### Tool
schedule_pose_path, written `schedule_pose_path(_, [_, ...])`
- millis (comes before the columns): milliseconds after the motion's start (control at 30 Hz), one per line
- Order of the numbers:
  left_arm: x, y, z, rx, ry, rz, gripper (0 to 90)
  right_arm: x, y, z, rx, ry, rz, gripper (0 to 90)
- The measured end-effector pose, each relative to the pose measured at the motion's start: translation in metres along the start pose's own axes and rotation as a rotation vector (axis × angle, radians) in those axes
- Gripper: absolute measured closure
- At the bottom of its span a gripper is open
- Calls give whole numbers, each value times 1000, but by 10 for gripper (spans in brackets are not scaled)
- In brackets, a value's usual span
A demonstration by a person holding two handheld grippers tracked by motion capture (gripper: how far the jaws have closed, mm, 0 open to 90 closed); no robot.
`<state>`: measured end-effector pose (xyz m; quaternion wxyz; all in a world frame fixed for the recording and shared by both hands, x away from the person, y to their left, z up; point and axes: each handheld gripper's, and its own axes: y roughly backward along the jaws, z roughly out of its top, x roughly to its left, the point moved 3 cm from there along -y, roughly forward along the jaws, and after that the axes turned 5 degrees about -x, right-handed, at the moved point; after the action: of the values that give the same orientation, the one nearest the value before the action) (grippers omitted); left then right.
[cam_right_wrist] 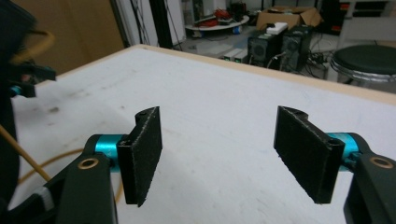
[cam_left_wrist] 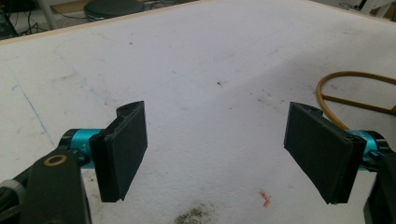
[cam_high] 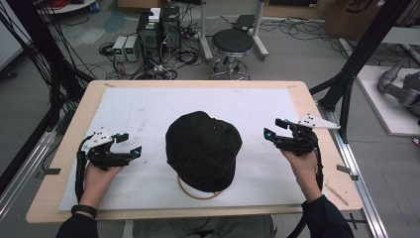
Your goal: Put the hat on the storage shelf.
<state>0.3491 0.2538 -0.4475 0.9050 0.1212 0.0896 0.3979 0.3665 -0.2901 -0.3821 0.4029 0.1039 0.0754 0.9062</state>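
A black cap (cam_high: 203,148) sits in the middle of the table (cam_high: 69,134), on the white sheet (cam_high: 148,109) that covers most of the wooden top. From the high view it looks soft and rounded, a dark fabric dome with a few faint pale specks on it, slightly wider than it is deep. It rests on a thin tan ring (cam_high: 198,193), the near arc of which curves out from under the cap's near edge; the rest of the ring is hidden beneath it.

The person holds the left gripper (cam_high: 130,145) to the cap's left, apart from it, with its jaws spread wide and nothing between them. In the left gripper view the pads (cam_left_wrist: 123,149) stand well open above the stained white sheet, and a curve of the tan ring (cam_left_wrist: 355,88) shows at the right edge.

The right gripper (cam_high: 274,128) is held to the cap's right, also clear of it, its jaws likewise apart and empty. In the right gripper view the two pads (cam_right_wrist: 144,154) frame bare sheet, with the table's far edge beyond and a black stool (cam_right_wrist: 366,60) on the floor behind.

Past the table, the high view shows the stool (cam_high: 233,42), computer towers (cam_high: 158,29) and tangled cables (cam_high: 188,57) on the floor.
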Motion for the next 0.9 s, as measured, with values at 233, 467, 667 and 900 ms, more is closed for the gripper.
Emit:
schedule_pose_path(233, [0,0,0,4,-11,12,214,-16,-2,-32,26,-4,-78,264])
schedule_pose_path(467, [0,0,0,-4,-15,24,215,-27,-1,-50,62,-25,-162,251])
schedule_pose_path(667, [-1,1,2,-9,-17,33,215,-43,4,-59,89,-45,-225,230])
schedule_pose_path(900, [0,2,1,-2,-19,42,214,-56,7,-66,116,-69,-261,221])
